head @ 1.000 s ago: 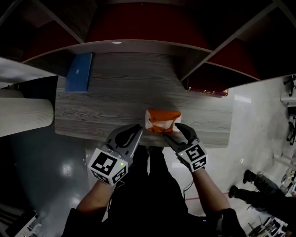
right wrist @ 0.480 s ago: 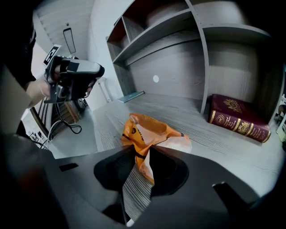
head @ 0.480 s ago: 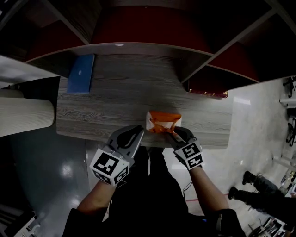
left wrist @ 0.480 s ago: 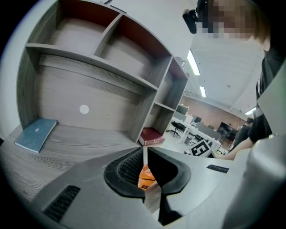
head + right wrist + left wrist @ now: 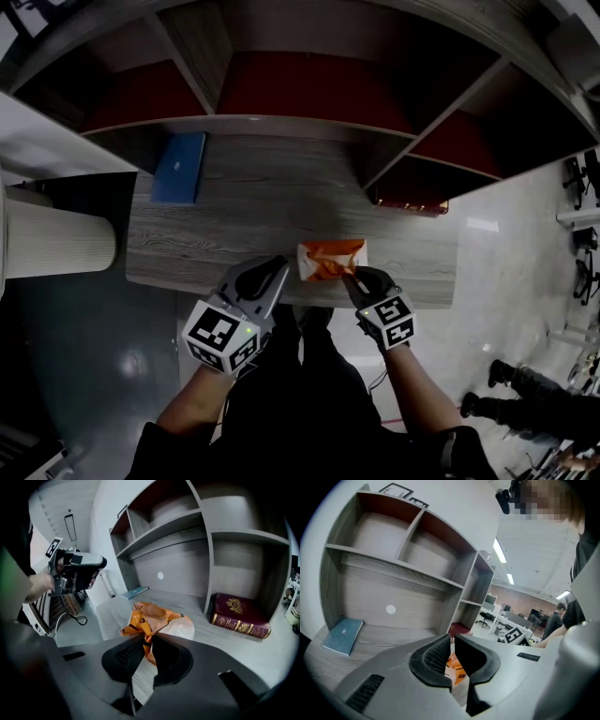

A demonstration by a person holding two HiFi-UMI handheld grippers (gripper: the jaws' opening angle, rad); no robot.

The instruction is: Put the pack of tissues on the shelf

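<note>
Wide a second ago, right gripper (image 5: 349, 273) is clamping soft, light tissues (image 5: 330, 256) by the near edge; left gripper (image 5: 278, 266) is idling closed, empty.

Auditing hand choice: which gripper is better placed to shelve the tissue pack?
Right. The right gripper has just closed on the orange tissue pack; the left gripper is shut, empty, beside it.

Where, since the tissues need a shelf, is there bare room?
The upper compartments look bare; so does the surface between the blue notebook and the divider. Crowded: the lower right bay, with the maroon book, and the front edge, with the pack of tissues.
</note>
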